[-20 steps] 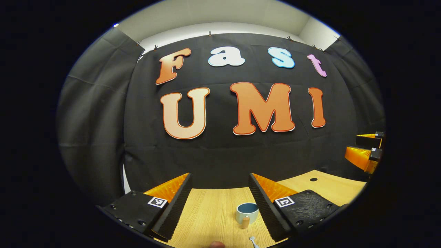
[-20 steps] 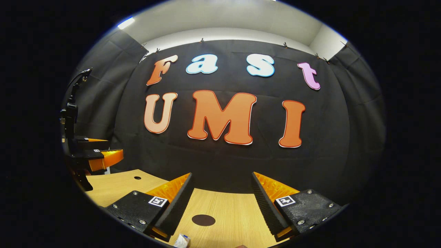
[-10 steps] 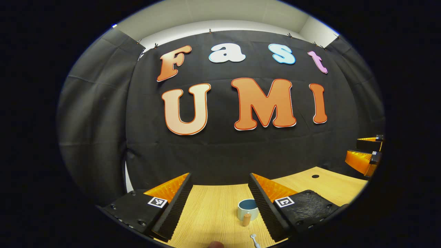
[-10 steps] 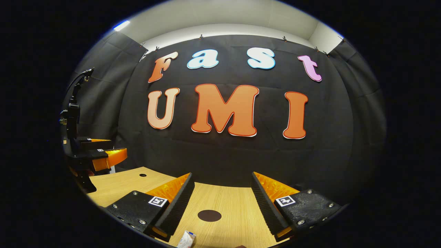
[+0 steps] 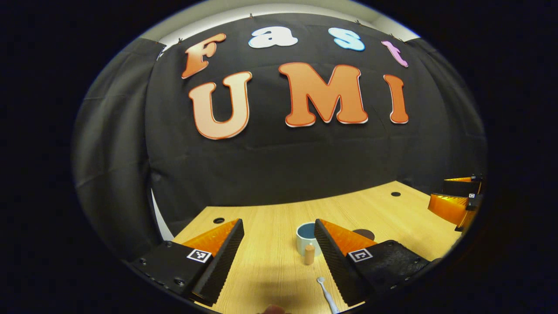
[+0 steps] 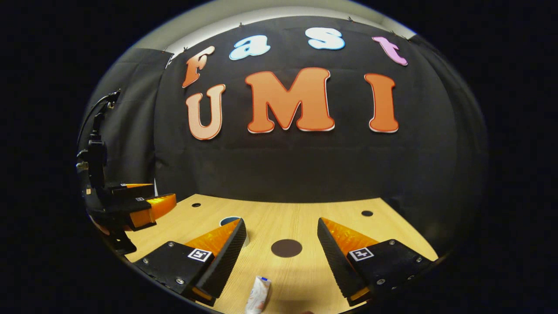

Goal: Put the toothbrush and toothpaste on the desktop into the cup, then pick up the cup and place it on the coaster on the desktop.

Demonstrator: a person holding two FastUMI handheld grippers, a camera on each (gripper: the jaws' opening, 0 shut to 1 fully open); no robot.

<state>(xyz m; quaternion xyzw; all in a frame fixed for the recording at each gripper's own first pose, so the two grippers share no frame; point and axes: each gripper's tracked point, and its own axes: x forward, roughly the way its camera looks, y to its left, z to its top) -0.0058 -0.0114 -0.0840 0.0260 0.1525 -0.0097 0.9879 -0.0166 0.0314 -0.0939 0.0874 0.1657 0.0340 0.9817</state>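
We hold left gripper [image 5: 279, 244] wide open, empty, above toothbrush [image 5: 326, 293] near cup [image 5: 306, 237]. Right gripper [image 6: 281, 244] open, empty; toothpaste [image 6: 259, 295] near, coaster [image 6: 286, 247] beyond. We lower squarely, pinch handle mid-length.

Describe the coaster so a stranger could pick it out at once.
Look at the light wooden desktop in front of the black cloth wall. In the right gripper view, the coaster lies flat between the right gripper fingers, beyond the toothpaste. It is a dark disc, bigger than the desktop's small holes.

Desk [image 5: 270, 266]: cup [image 5: 305, 237], toothbrush [image 5: 326, 294], toothpaste [image 6: 259, 294], coaster [image 6: 286, 247]
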